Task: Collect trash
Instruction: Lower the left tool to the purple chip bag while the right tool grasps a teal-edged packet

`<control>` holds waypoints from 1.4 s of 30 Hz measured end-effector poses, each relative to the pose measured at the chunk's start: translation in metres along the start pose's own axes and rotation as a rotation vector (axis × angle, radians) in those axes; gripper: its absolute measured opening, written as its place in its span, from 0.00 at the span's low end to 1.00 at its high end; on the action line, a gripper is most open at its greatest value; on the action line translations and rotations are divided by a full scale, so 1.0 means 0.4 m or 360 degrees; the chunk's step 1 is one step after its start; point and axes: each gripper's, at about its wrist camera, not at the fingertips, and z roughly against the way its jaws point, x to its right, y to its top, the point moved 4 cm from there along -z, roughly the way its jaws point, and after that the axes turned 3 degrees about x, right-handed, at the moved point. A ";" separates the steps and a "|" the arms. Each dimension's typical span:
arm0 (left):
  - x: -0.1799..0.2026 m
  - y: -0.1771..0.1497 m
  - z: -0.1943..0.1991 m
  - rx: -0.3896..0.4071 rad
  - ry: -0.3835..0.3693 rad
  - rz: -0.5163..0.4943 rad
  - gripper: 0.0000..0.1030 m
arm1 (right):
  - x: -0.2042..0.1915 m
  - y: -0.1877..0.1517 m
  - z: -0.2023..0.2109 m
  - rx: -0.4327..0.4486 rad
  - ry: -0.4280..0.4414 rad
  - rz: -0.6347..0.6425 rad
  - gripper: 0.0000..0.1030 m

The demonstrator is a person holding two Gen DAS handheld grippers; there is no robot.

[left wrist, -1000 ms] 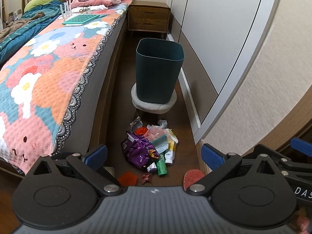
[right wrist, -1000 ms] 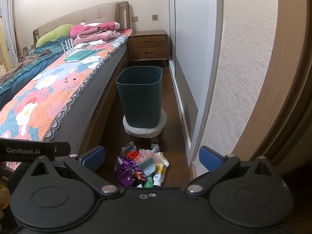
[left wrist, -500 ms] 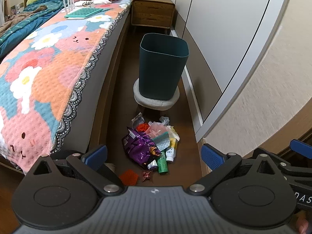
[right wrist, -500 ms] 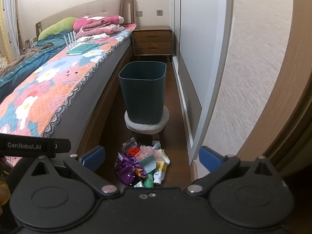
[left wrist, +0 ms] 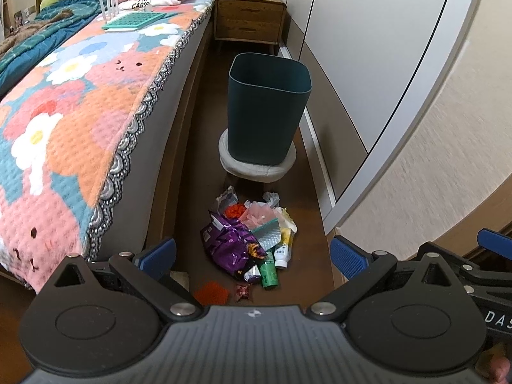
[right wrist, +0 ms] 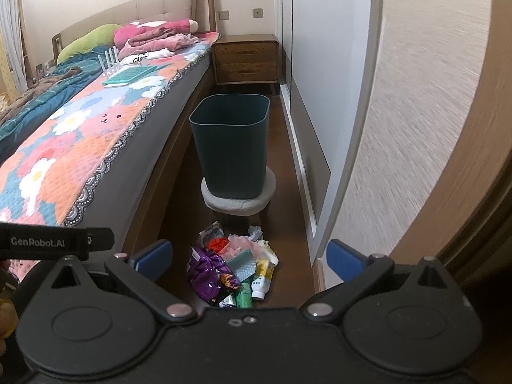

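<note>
Below both grippers, trash pile point(left wrist: 248, 246) looms nearer.

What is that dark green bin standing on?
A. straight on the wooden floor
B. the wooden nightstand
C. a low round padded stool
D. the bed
C: the dark green bin sits upright on a low round padded stool, with the trash pile on the floor in front of it.

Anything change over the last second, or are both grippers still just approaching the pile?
Both cameras have edged forward and tipped slightly: the bin and trash pile sit a little differently in frame. Nothing was gripped or released; left gripper and right gripper remain open and empty. Pile, bin on its stool and bed are unmoved.
</note>
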 end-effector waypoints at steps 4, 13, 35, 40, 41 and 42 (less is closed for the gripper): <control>0.002 0.024 -0.029 0.0000 0.0000 -0.0030 1.00 | -0.004 0.017 -0.036 -0.0014 0.0011 0.0031 1.00; -0.051 0.201 -0.234 0.0130 0.0188 -0.0108 1.00 | -0.020 0.153 -0.294 -0.0060 0.0090 0.0191 1.00; -0.164 0.120 -1.272 -0.0837 0.0283 0.0113 1.00 | -0.058 -0.109 -1.205 -0.0843 0.0246 0.0473 0.87; -0.164 -0.033 -1.433 -0.1081 0.0323 0.0154 0.99 | -0.050 -0.243 -1.315 -0.1024 0.0298 0.0555 0.85; -0.166 -0.062 -1.455 -0.1122 0.0340 0.0161 0.99 | -0.050 -0.259 -1.336 -0.1043 0.0300 0.0578 0.85; -0.171 -0.090 -1.477 -0.1160 0.0353 0.0171 0.99 | -0.051 -0.281 -1.351 -0.1067 0.0313 0.0599 0.82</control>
